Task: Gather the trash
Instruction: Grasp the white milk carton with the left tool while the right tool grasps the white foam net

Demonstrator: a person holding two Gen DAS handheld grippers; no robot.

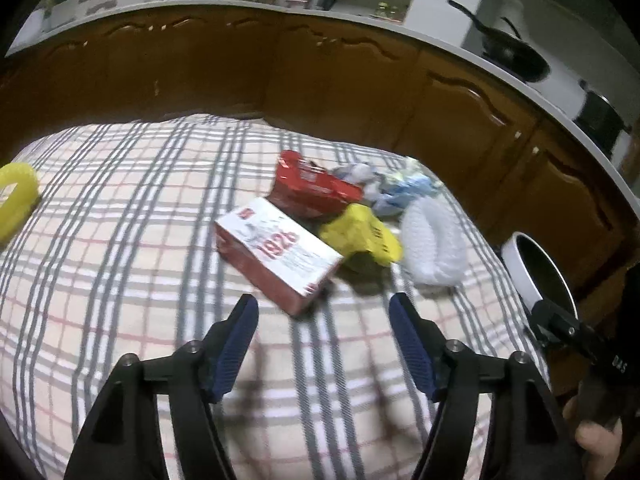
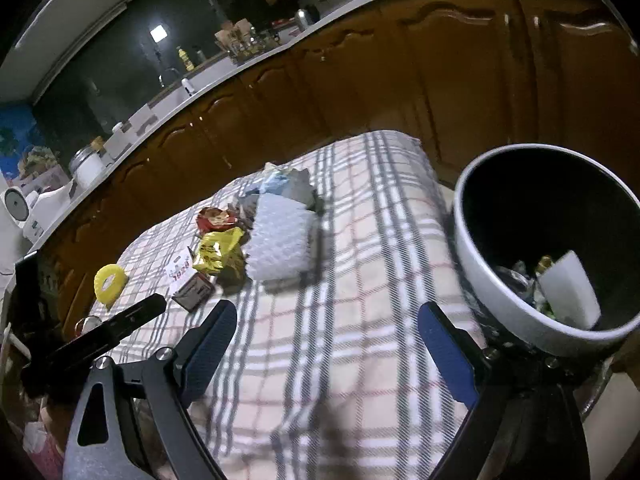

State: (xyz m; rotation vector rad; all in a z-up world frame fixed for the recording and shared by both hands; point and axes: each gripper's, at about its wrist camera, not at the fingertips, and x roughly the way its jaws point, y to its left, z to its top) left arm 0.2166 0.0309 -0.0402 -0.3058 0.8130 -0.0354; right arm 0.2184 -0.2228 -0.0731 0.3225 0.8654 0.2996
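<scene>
Trash lies heaped on the plaid-covered table (image 1: pixel 120 280): a white carton (image 1: pixel 276 254) printed in red sits at twelve o'clock of our left gripper (image 1: pixel 324 318), just beyond its tips. Touching the carton at two o'clock is a yellow wrapper (image 1: pixel 362 236), with a red packet (image 1: pixel 316 188) behind it and a white bubble-wrap bundle (image 1: pixel 434 244) at the wrapper's three o'clock. We see both left jaws spread wide with nothing between them. Our right gripper (image 2: pixel 326 330) also has its jaws apart and empty over bare cloth. At its two o'clock stands a white bin (image 2: pixel 500 312), dark inside, with scraps in it. A yellow ring (image 2: pixel 108 282) lies at ten o'clock.
</scene>
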